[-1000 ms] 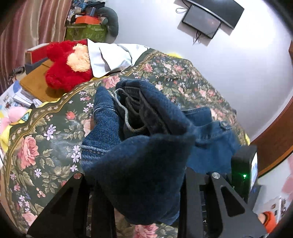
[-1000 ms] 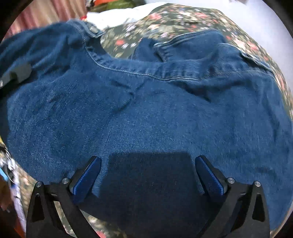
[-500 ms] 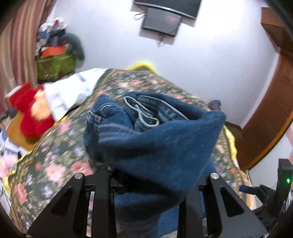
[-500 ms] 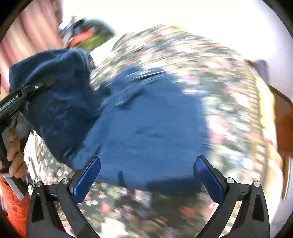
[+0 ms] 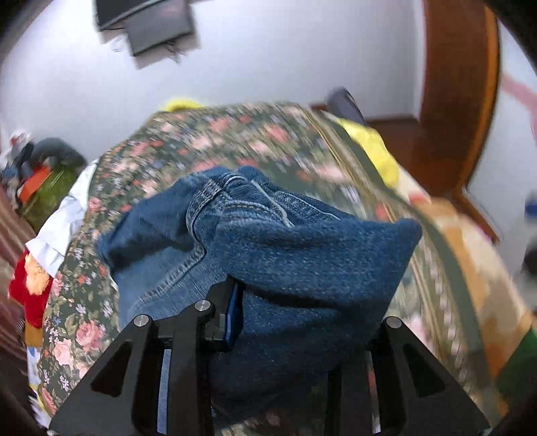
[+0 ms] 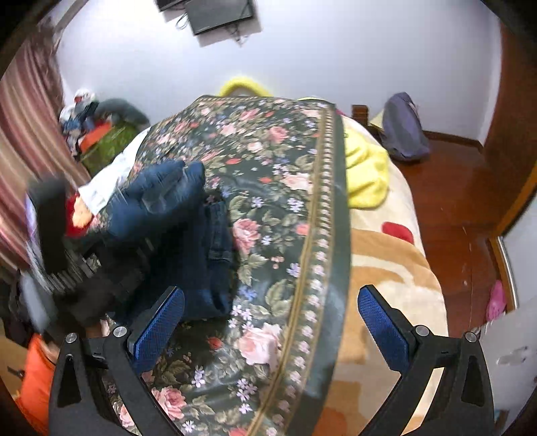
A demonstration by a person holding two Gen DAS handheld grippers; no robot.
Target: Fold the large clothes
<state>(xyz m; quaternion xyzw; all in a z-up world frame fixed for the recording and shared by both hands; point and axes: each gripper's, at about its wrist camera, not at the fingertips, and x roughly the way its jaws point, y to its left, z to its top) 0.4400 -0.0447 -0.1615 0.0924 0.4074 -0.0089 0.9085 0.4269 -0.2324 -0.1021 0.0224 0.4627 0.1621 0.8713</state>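
Note:
A pair of blue denim jeans point(image 5: 302, 261) hangs bunched from my left gripper point(image 5: 285, 322), which is shut on the fabric and holds it above the floral bedspread point(image 5: 235, 141). The cloth hides the right finger. In the right wrist view the same jeans point(image 6: 174, 214) are at the left, lifted and partly trailing on the bedspread point(image 6: 285, 201), with the left gripper blurred beside them. My right gripper point(image 6: 268, 322) is open and empty, its blue pads point(image 6: 157, 325) wide apart, to the right of the jeans.
A yellow blanket point(image 6: 365, 167) and a beige blanket point(image 6: 396, 268) lie at the bed's right side. A red plush toy point(image 5: 30, 285) and white cloth point(image 5: 63, 221) sit at the left. A grey bag point(image 6: 402, 130) rests on the wooden floor. A screen point(image 6: 218, 13) hangs on the wall.
My left gripper has lifted the bunched jeans up and swung right. My right gripper has pulled back off the denim and now looks over the bed, open throughout.

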